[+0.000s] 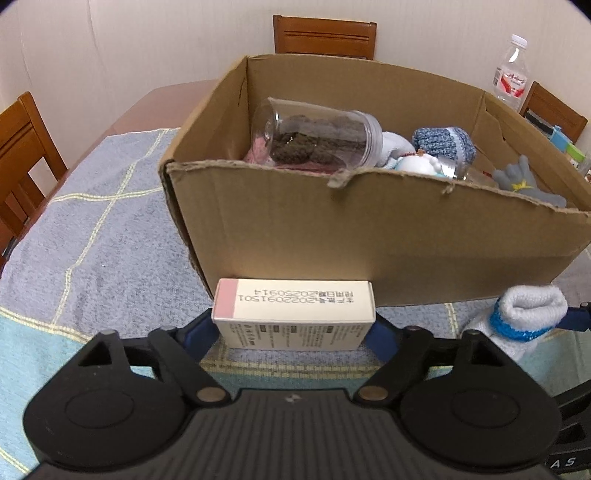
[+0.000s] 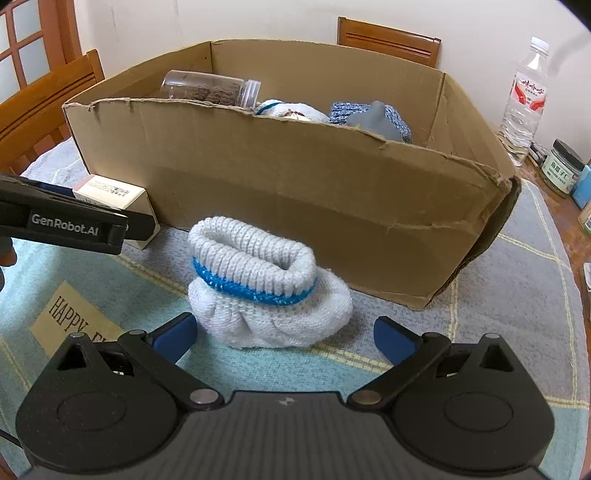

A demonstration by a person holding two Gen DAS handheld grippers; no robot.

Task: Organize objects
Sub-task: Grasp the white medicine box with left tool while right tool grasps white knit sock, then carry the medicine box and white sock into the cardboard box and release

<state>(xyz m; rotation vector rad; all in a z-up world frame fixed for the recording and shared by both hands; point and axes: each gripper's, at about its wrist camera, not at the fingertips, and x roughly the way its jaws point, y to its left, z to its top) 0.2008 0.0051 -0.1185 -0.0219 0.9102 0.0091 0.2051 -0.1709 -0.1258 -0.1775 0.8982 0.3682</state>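
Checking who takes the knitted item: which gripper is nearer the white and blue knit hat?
Right. The right gripper has open jaws straddling the knit hat; the left gripper is clamped on the small box beside it.

Wooden chairs (image 1: 324, 36), a water bottle (image 2: 524, 107), perhaps a jar (image 2: 560, 168).

A wooden table (image 1: 159, 96) carries a blue-grey checked cloth (image 1: 92, 236) printed with "HAPPY". On the cloth sit an open cardboard box (image 2: 295, 192), a small white carton (image 1: 293, 314) lying just before its wall, and a white knitted hat with a blue band (image 2: 266, 288). On the bare wood beyond stand a water bottle (image 2: 526, 96) and a labelled jar (image 2: 559, 168).
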